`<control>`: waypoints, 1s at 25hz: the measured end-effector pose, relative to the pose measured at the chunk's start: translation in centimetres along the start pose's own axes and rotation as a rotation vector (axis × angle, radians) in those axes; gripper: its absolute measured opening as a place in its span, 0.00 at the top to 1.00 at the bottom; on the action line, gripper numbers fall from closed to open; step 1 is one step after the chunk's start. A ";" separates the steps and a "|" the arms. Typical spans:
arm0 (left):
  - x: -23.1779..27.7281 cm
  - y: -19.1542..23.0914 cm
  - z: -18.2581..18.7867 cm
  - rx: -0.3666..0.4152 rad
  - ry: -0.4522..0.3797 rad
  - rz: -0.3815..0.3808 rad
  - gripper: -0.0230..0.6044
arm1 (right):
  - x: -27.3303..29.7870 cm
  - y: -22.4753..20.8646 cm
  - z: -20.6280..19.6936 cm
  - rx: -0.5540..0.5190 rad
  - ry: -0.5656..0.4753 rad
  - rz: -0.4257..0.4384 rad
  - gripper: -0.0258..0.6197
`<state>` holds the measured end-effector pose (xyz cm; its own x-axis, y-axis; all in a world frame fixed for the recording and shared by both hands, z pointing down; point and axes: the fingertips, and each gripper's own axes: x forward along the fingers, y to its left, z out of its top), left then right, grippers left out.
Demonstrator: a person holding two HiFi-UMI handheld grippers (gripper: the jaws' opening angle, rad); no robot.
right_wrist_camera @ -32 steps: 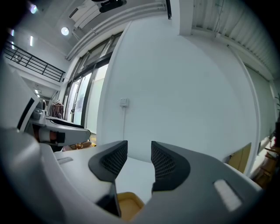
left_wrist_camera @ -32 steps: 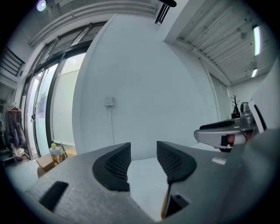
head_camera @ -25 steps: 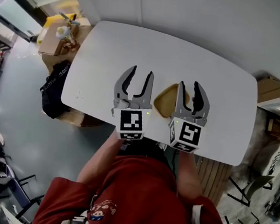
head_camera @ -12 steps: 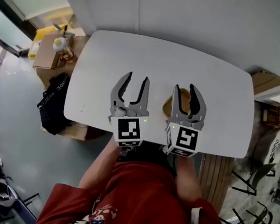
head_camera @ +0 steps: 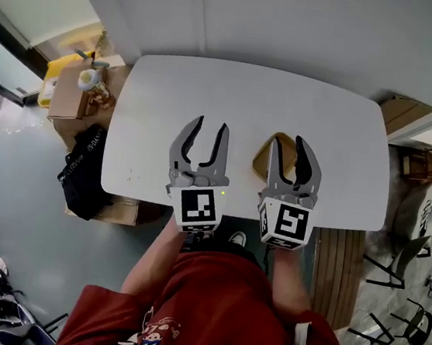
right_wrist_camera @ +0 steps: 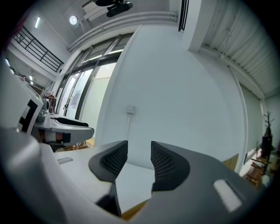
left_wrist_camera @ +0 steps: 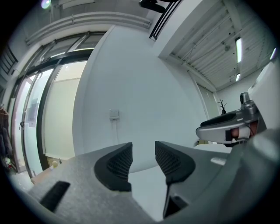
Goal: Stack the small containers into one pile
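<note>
Overhead, left gripper empty, jaws apart though just closing slightly, right gripper open over tan container, white table.

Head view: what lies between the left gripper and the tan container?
Nothing: the head view shows only bare white table between the left gripper and the tan container.

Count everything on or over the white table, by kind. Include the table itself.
Grippers: 2. The left gripper and right gripper are both open with nothing between the jaws; the left's jaws have just been closing a little.
Tan container: 1 shape, partly hidden by the right gripper; cannot tell if it is a stack.
Table: 1.
Total: 4.
</note>
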<state>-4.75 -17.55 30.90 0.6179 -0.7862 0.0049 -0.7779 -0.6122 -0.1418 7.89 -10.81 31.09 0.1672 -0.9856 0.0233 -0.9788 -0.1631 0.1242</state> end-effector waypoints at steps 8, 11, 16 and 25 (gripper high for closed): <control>-0.8 -1.8 1.0 0.012 -0.016 0.019 0.71 | -0.8 -0.9 0.2 0.009 -0.020 0.032 0.71; -1.0 -2.2 1.4 0.004 -0.029 0.027 0.74 | -1.0 -0.7 0.4 0.010 -0.024 0.048 0.72; -1.2 -2.6 2.3 0.011 -0.066 0.039 0.79 | -1.1 -0.3 0.5 0.002 -0.021 0.083 0.73; -1.5 -3.1 2.7 0.004 -0.100 0.054 0.95 | -1.7 0.0 0.7 0.010 -0.044 0.109 0.88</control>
<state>-2.98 -14.30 28.67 0.5838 -0.8056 -0.1013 -0.8099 -0.5690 -0.1427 7.50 -9.19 30.39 0.0547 -0.9985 -0.0074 -0.9921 -0.0552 0.1129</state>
